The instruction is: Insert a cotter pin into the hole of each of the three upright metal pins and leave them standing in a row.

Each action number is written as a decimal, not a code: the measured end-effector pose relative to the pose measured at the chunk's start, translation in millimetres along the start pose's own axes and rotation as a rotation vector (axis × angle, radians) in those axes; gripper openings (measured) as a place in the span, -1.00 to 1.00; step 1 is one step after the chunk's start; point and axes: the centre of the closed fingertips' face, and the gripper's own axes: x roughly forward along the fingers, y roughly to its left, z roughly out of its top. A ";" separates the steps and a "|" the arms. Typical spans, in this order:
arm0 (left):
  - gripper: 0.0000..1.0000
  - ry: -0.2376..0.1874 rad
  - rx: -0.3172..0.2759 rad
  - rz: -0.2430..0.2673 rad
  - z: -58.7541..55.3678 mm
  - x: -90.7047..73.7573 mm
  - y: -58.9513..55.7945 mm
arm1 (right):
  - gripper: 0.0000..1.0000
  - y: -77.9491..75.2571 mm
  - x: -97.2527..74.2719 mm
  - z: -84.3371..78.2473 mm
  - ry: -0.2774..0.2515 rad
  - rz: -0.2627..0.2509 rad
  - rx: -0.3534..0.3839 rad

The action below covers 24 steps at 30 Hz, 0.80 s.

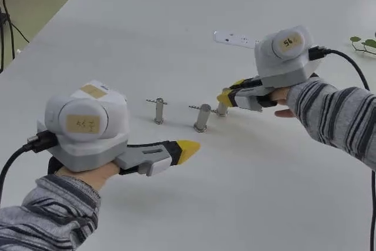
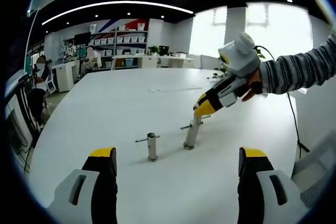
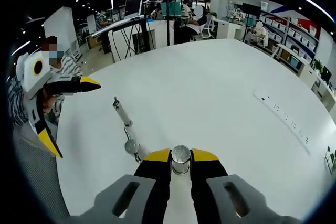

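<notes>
Three short metal pins stand in a row on the white table (image 1: 176,204). The left pin (image 1: 158,112) and the middle pin (image 1: 202,118) each carry a cotter pin through the top. My right gripper (image 1: 225,98) is shut on the top of the right pin (image 1: 222,110), whose round head (image 3: 181,154) sits between the yellow fingertips (image 3: 157,156). My left gripper (image 2: 177,153) stands open, low over the table in front of the row, holding nothing. Its yellow tip (image 1: 188,150) is apart from the pins. The hole of the gripped pin is hidden.
A white power strip (image 1: 235,39) lies at the back of the table behind the right gripper. Green leaves (image 1: 364,43) show at the right edge. A black cable (image 1: 367,92) trails from the right gripper. People sit at desks far off.
</notes>
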 end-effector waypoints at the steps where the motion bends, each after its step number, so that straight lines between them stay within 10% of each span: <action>1: 0.91 0.000 0.000 -0.001 0.0 0.0 0.2 | -0.84 2.2 -3.9 -3.8 0.004 0.002 0.000; 24: 0.93 0.019 0.013 -0.061 -6.5 -3.8 -12.6 | -0.84 59.3 -39.5 -36.0 -0.003 0.063 -0.007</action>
